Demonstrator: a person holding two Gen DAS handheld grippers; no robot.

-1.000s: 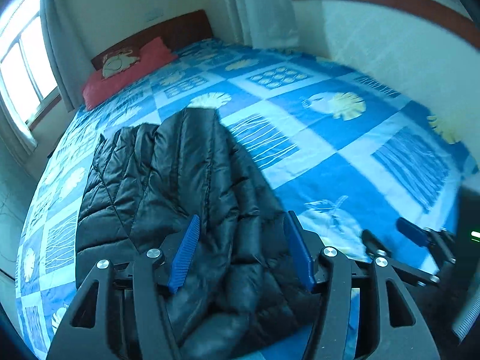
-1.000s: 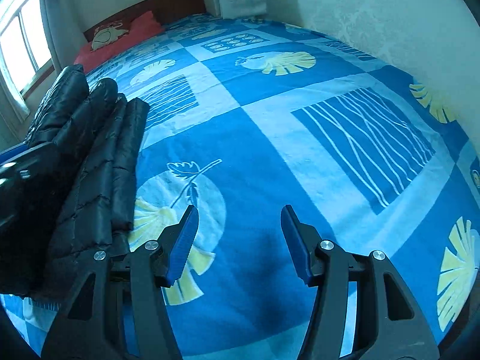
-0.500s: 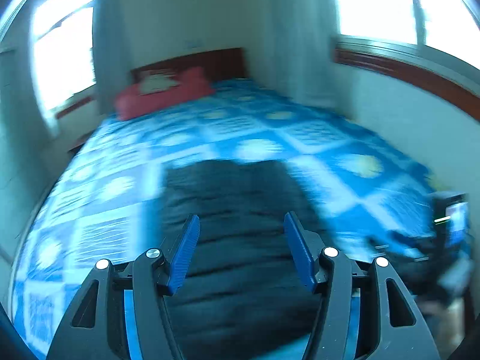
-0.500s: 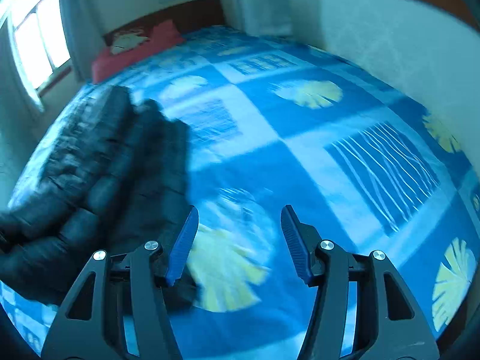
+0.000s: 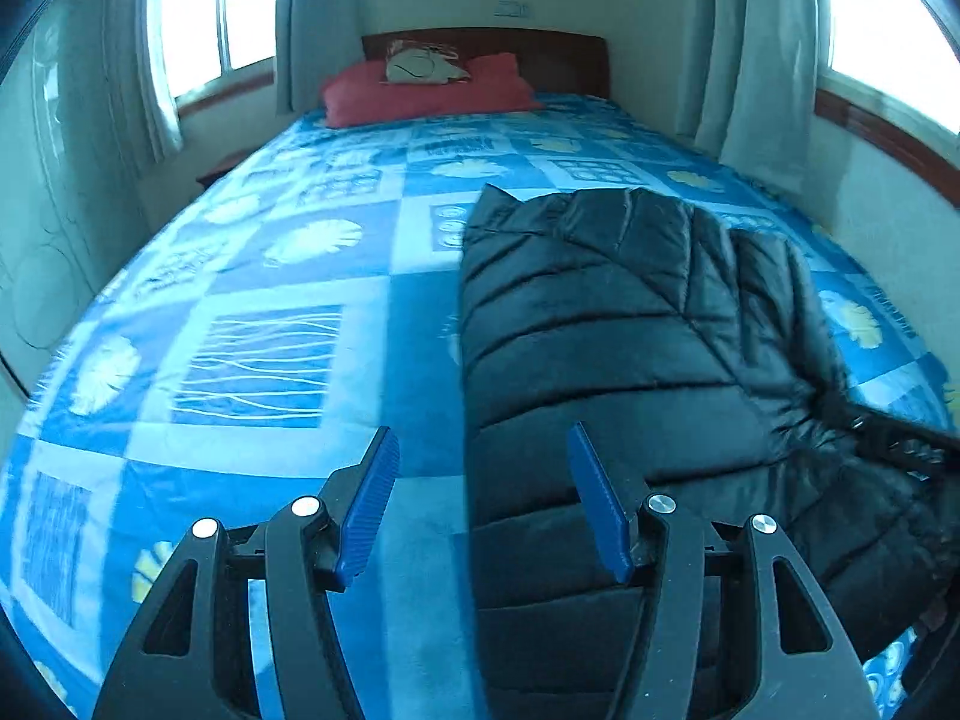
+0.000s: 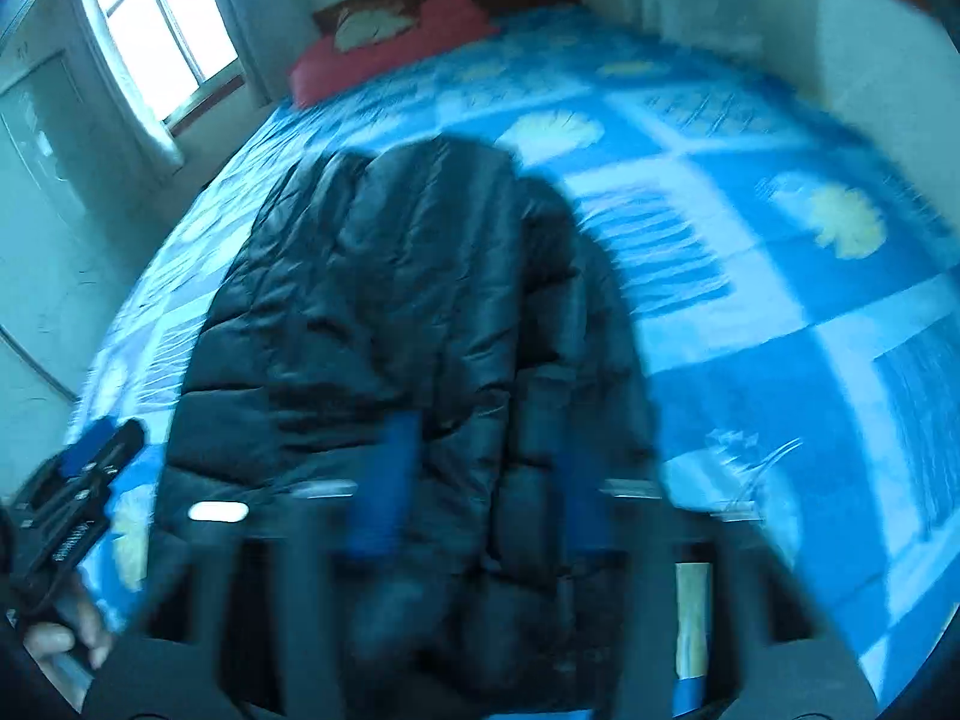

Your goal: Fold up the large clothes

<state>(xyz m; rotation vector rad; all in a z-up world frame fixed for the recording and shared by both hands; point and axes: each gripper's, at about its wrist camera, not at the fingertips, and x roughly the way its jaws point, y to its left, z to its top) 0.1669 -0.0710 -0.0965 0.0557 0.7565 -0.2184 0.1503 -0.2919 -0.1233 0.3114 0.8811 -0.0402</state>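
Lying on bed (image 5: 270,276): 1 blk jacket (image 5: 600,330), 1 pillow (image 5: 420,90).

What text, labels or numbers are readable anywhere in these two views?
None legible.
Left gripper, seen in the right wrist view: pale marking on its body, too blurred to read.
Pillow at the headboard: a printed picture, no words discernible.
Wall plate above the headboard: too small to tell.
Jacket and bedspread: no writing visible.

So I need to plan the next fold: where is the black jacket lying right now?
The black puffer jacket lies on the blue patterned bedspread, near the foot end, right of centre in the left wrist view, far from the red pillow.
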